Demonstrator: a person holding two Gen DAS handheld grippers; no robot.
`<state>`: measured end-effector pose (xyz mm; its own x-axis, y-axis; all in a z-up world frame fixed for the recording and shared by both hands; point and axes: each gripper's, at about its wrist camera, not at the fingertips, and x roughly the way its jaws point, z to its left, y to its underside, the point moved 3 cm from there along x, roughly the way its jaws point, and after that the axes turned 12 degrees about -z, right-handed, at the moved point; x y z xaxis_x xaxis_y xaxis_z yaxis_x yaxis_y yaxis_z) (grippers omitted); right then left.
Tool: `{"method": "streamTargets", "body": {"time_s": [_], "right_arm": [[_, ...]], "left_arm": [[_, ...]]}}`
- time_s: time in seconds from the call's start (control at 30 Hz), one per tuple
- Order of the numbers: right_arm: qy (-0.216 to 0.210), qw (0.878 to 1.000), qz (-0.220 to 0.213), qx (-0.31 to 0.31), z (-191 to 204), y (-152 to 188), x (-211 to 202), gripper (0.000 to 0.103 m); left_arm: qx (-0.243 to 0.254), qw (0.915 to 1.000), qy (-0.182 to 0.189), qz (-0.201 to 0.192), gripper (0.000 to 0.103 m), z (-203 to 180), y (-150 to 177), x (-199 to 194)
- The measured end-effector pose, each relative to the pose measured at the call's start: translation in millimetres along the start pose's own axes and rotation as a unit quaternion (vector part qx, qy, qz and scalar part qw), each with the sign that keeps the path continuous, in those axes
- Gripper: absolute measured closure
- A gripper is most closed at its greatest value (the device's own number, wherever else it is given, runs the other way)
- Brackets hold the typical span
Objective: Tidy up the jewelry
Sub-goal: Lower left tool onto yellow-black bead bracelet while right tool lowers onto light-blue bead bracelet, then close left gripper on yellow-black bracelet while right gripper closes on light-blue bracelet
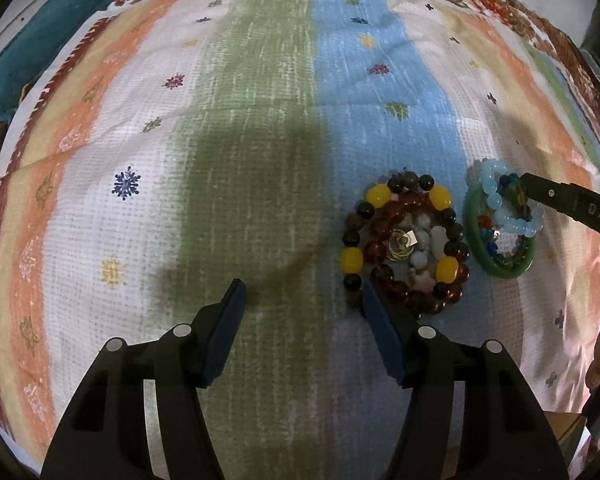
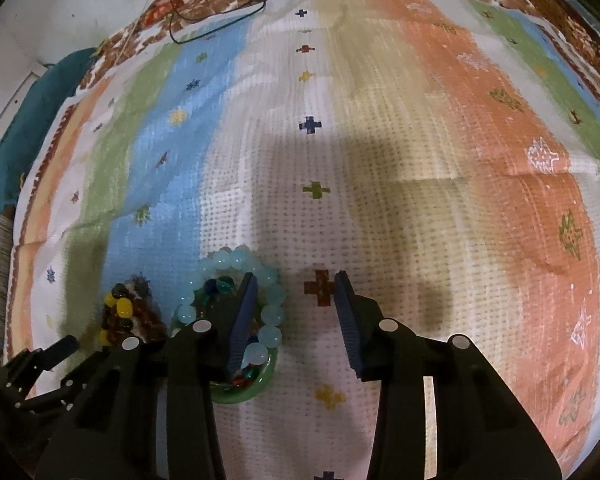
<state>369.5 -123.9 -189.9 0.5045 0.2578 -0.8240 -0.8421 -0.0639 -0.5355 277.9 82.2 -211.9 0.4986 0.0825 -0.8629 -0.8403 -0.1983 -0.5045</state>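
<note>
Striped cloth (image 1: 260, 160) underlies two jewelry piles — dark-and-yellow bead bracelets (image 1: 404, 242) beside a green bangle (image 1: 500, 270) with pale-blue beads (image 2: 236, 264). Left gripper (image 1: 302, 294) and right gripper (image 2: 296, 284) — both released, empty.

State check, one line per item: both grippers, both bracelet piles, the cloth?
Left gripper: open, holding nothing, right finger beside the dark pile.
Right gripper: open, left finger over the green bangle pile.
Dark and yellow beaded bracelets: heaped on the cloth.
Green bangle: flat, pale blue beaded bracelet on it.
Striped cloth: spread out, slightly creased.
</note>
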Motion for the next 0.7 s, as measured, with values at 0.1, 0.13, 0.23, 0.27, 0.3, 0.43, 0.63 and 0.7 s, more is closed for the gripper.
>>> {"method": "streamTargets", "body": {"time_s": [0.1,0.13,0.23,0.27,0.3,0.43,0.63,0.7], "right_arm": [[0.003,1.0,0.0,-0.008,1,1,2,0.065],[0.004,1.0,-0.001,-0.014,2,1,2,0.066],[-0.001,1.0,-0.002,-0.02,2,2,3,0.072],[-0.004,1.0,-0.001,-0.018,2,2,3,0.074],[-0.005,1.0,-0.001,-0.018,1,2,3,0.077],[-0.008,0.999,-0.003,-0.032,5,2,4,0.082],[-0.001,0.999,-0.006,-0.054,9,4,5,0.084],[-0.002,0.998,-0.005,-0.055,9,4,6,0.084]], "left_arm": [[-0.006,1.0,0.004,0.001,0.044,1,0,2],[-0.01,0.9999,0.007,0.002,0.046,2,0,2],[-0.022,0.9996,0.02,0.002,0.052,4,1,4],[-0.026,0.9994,0.022,0.002,0.057,6,1,4],[-0.036,0.9991,0.023,0.002,0.062,10,1,4],[-0.043,0.999,-0.003,0.007,0.095,24,5,11],[-0.081,0.9962,0.032,0.006,0.093,32,-2,9],[-0.108,0.9925,0.058,0.005,0.093,36,-4,7]]}}
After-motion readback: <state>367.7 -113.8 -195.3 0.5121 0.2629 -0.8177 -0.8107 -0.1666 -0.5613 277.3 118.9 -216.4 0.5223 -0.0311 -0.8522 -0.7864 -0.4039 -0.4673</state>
